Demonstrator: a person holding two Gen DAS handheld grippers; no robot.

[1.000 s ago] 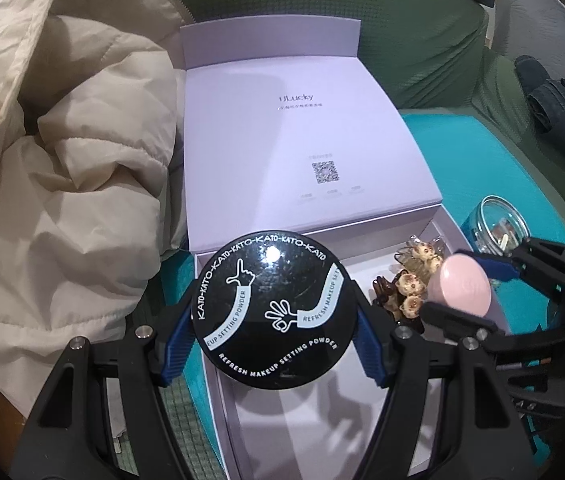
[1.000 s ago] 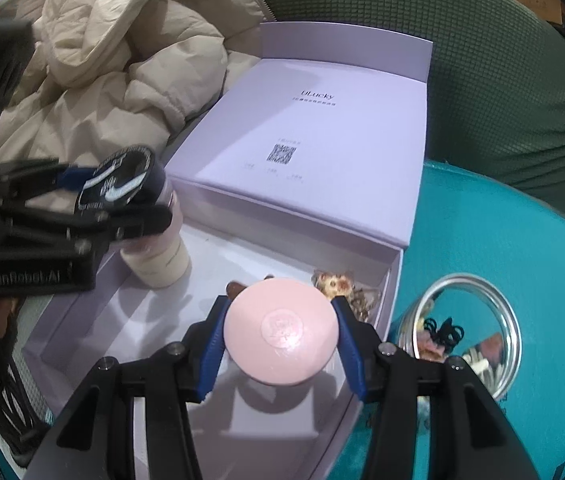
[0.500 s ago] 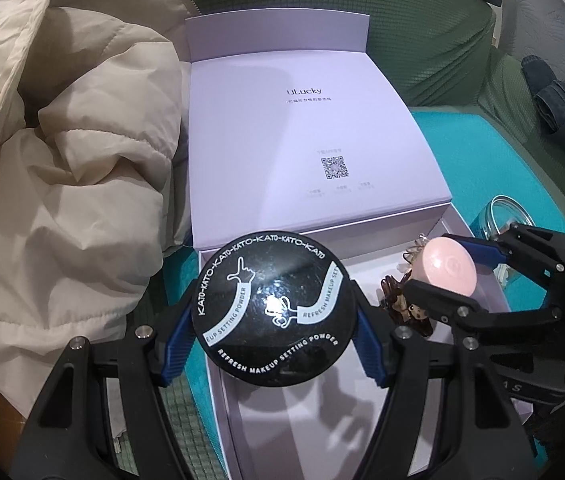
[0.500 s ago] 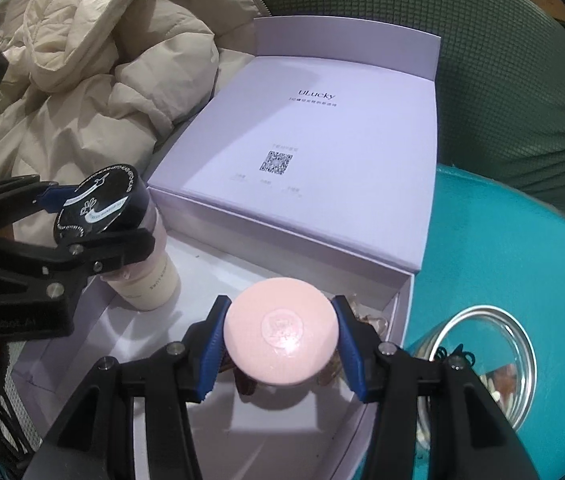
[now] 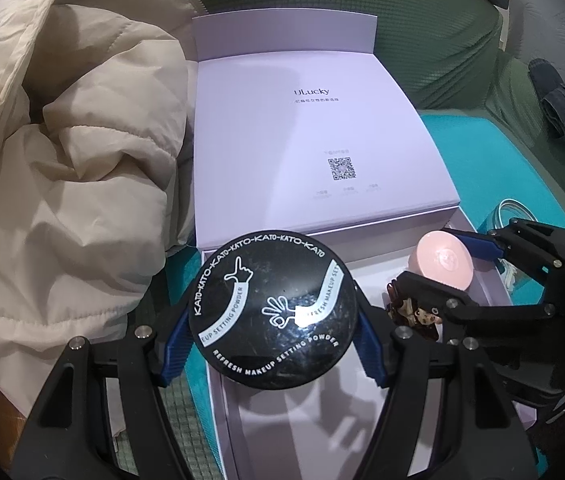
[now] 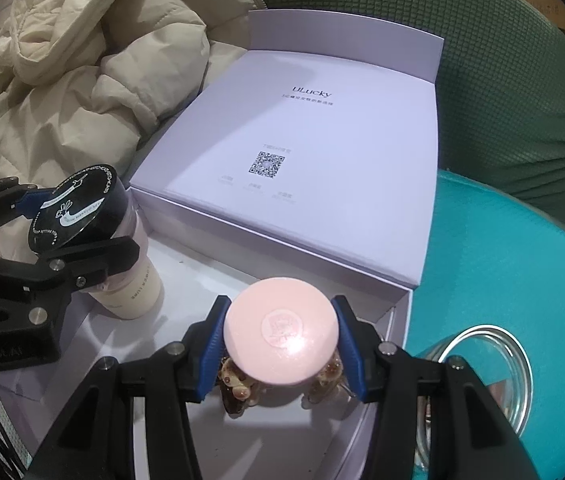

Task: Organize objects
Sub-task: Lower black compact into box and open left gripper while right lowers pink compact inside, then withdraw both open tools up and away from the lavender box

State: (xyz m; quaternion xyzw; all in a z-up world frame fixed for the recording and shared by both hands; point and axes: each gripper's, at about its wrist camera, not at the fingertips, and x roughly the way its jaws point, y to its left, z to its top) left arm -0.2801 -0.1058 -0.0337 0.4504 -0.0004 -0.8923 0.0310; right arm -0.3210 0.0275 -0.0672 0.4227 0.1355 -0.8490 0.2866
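My left gripper [image 5: 272, 320] is shut on a cream jar with a black "KATO setting powder" lid [image 5: 270, 312], held upright over the near left part of the open lilac box [image 5: 322, 148]. In the right wrist view that jar [image 6: 134, 292] stands low by the box floor; whether it touches is unclear. My right gripper [image 6: 280, 336] is shut on a round pink-lidded jar [image 6: 282, 330], held above brown bear hair clips [image 6: 242, 392] in the box's right corner. The left view shows the pink jar [image 5: 444, 260] to the right of the powder jar.
A cream puffy jacket [image 5: 62, 160] lies against the box's left side. The box lid is folded back toward the green sofa back [image 6: 502, 80]. A glass jar [image 6: 490, 360] with small items stands on the teal cushion [image 6: 494, 248] right of the box.
My right gripper has carried the pink jar forward, so the hair clips now lie under it. The left gripper with the powder jar has barely shifted.
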